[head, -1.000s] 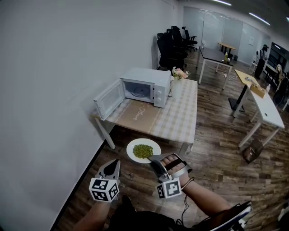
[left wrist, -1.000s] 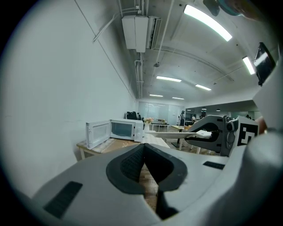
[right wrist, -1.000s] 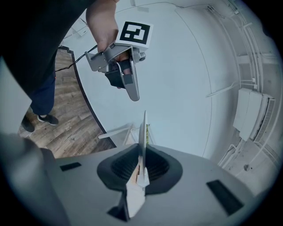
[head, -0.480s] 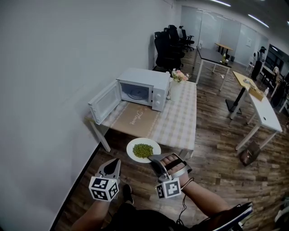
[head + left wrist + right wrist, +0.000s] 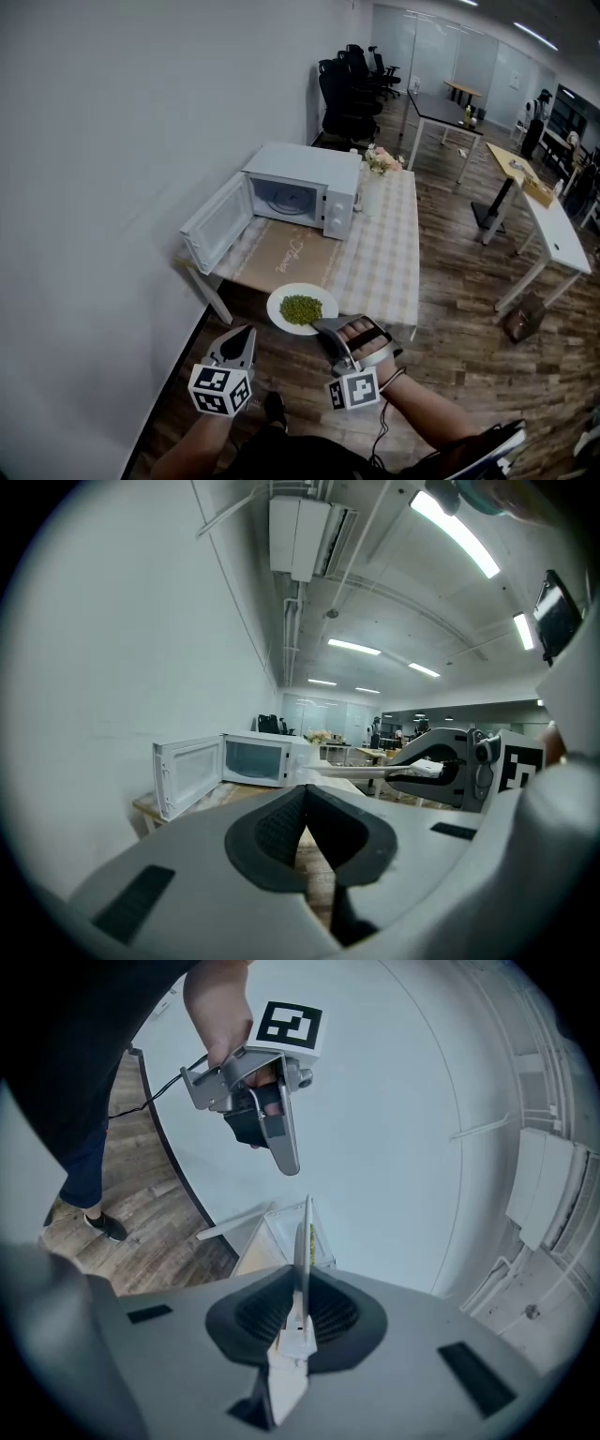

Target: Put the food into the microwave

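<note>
A white plate [image 5: 302,308] with a heap of green food [image 5: 300,308] hangs level over the floor, just short of the table's near end. My right gripper [image 5: 326,328] is shut on the plate's near rim; in the right gripper view the plate [image 5: 305,1241] runs edge-on between the pads. The white microwave [image 5: 300,192] stands on the table with its door [image 5: 217,223] swung open to the left. To the plate's left and lower, my left gripper [image 5: 238,337] is shut and holds nothing. The left gripper view shows the microwave [image 5: 258,759] ahead and the held plate [image 5: 352,772] to the right.
The table [image 5: 384,253] carries a checked cloth, a brown mat [image 5: 286,251] before the microwave and a vase of flowers [image 5: 380,164]. A white wall [image 5: 112,169] runs along the left. Desks [image 5: 548,225] and office chairs [image 5: 342,94] stand farther back on the wood floor.
The table and microwave have come a little nearer and lower in the head view. Both grippers and the plate keep the same places relative to each other.
</note>
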Demonstrator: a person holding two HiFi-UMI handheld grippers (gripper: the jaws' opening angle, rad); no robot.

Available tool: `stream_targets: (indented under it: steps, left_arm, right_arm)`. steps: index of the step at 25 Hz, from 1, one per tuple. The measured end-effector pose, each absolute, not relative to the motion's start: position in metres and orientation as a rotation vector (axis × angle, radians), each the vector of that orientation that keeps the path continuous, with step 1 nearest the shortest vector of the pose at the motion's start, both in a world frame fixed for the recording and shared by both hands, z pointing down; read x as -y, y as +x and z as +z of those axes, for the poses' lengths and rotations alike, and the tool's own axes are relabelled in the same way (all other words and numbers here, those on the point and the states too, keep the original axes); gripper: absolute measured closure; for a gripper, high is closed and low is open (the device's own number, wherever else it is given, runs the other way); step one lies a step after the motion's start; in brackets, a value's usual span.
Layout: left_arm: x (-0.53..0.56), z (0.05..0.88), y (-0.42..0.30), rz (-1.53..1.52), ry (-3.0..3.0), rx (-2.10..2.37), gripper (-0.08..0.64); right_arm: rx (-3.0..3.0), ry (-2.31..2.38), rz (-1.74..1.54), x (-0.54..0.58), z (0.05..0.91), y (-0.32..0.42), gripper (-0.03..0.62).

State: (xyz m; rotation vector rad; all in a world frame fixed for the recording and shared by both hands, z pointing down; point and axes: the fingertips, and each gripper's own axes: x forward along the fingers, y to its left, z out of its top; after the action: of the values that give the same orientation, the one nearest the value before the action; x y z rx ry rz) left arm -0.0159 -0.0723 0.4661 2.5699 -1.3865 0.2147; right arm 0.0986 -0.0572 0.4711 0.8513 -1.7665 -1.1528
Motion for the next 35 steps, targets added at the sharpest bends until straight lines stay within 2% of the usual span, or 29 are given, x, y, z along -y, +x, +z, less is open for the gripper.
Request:
stream_targets:
  steps: [24, 35]
  left_arm:
    - [0.246, 0.457, -0.071, 0.156, 2.638, 1.245, 0.551]
    - [0.293, 0.460, -0.086, 0.123, 2.652, 1.196, 0.551]
  right_arm:
    - [1.684, 0.901, -1.061, 0.239, 0.466, 0.037, 0.551]
    - [1.666, 0.924, -1.027, 0.288, 0.472, 0.020, 0.551]
